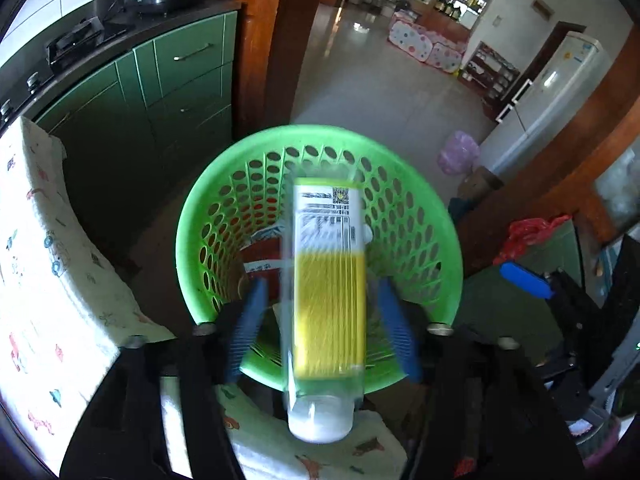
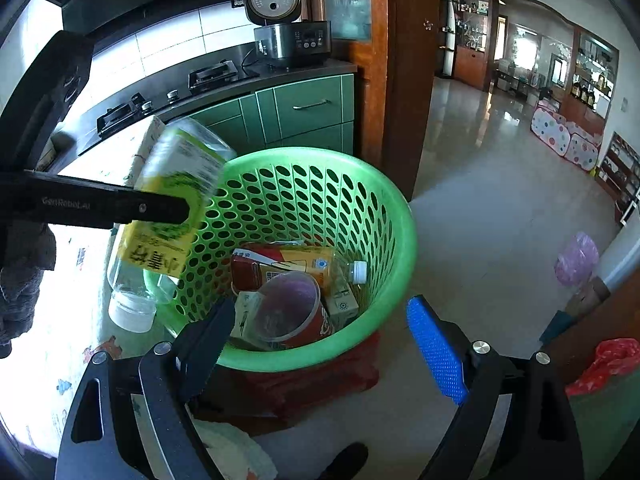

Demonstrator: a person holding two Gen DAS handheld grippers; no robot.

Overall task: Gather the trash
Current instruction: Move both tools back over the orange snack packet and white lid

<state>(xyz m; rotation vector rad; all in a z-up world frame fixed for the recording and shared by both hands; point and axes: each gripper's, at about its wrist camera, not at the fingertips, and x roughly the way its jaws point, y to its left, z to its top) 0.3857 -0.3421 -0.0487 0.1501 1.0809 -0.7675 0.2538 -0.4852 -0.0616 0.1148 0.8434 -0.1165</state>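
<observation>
A plastic bottle (image 1: 326, 300) with a yellow label and a white cap is seen between the blue pads (image 1: 248, 324) of the left gripper (image 1: 324, 332), just over the rim of the green basket (image 1: 192, 216). The bottle is blurred, and the pads look spread a little apart from its sides, so it cannot be told if the bottle is gripped or let go. It is probably kept over the basket so that it can fall in with the other trash. In the right wrist view, the bottle is tilted, with its cap end low and outside the rim. A red carton (image 2: 260, 268), a cup (image 2: 292, 312) and a small clear bottle (image 2: 352, 272) are already lying in the basket. The right gripper (image 2: 320, 344) is held wide apart and empty, low beside the basket, near its rim.
</observation>
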